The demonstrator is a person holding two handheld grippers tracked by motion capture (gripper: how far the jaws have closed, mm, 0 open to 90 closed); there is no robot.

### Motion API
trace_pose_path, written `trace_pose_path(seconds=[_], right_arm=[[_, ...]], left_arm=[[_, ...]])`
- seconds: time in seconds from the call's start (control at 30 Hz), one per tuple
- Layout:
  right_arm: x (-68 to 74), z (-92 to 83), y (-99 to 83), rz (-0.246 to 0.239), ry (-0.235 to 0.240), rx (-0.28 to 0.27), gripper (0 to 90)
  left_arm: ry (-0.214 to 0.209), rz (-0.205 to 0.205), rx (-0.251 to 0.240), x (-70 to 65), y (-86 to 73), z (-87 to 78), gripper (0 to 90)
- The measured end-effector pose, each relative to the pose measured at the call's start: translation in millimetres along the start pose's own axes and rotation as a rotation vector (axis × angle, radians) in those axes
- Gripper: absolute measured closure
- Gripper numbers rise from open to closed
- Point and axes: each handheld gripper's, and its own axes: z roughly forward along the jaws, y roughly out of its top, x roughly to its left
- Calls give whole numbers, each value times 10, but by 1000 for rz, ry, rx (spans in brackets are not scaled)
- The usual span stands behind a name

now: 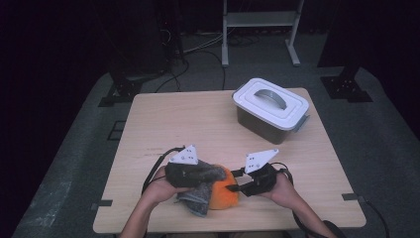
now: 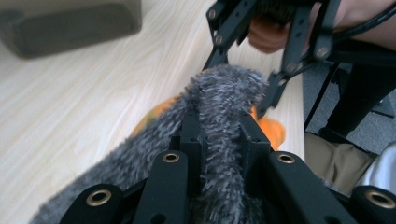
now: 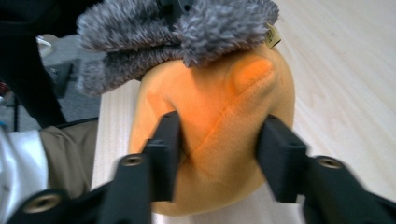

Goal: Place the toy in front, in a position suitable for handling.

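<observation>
Orange plush toy (image 3: pixel 219 135) (grey fuzzy part)

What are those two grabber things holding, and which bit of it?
The left hand-held gripper is shut on the grey fluffy part of the soft toy. The right hand-held gripper has the toy's orange part between its jaws; a firm squeeze can't be told.

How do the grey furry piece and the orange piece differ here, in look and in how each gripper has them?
The grey furry piece is shaggy and long-piled; the orange piece is smooth and short-napped. The grey one lies draped over the top, the orange one bulges rounded beneath it on the table. The left gripper is clamped tight on the grey fur; the right gripper stands wider, its fingers either side of the orange bulge. Both are soft and touching.
</observation>
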Motion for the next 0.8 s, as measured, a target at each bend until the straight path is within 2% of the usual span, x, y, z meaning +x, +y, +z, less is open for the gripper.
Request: trace_pose_path(seconds=[0.03, 0.13, 0.23, 0.3, 0.33, 0.4, 0.47, 0.53, 0.67, 0.8], right_arm=[[-12, -8, -13, 14, -5, -9, 417], [-56, -44, -51, 43, 31, -24, 340], [-94, -3, -100, 76, 59, -11, 360], [-101, 37, -95, 80, 77, -8, 402], [-90, 48, -79, 76, 76, -5, 454], [-68, 47, -56, 67, 52, -11, 552], [-57, 29, -37, 81, 35, -31, 636], [-59, 12, -21, 85, 27, -47, 667], [-64, 32, -18, 91, 8, -41, 691], [-65, 43, -27, 100, 2, -35, 708]], left_arm=[[6, -13, -3, 24, -35, -5, 759], [17, -59, -30, 105, -123, -55, 759], [22, -70, -31, 137, -150, -90, 759], [32, -60, -24, 127, -133, -86, 759], [38, -60, -26, 122, -125, -83, 759], [49, -47, -26, 108, -87, -101, 759], [48, -39, -48, 81, -38, -141, 759], [44, -14, -40, 29, 9, -148, 759], [24, 31, -30, -71, 68, -123, 759], [10, 54, -22, -136, 106, -89, 759]])
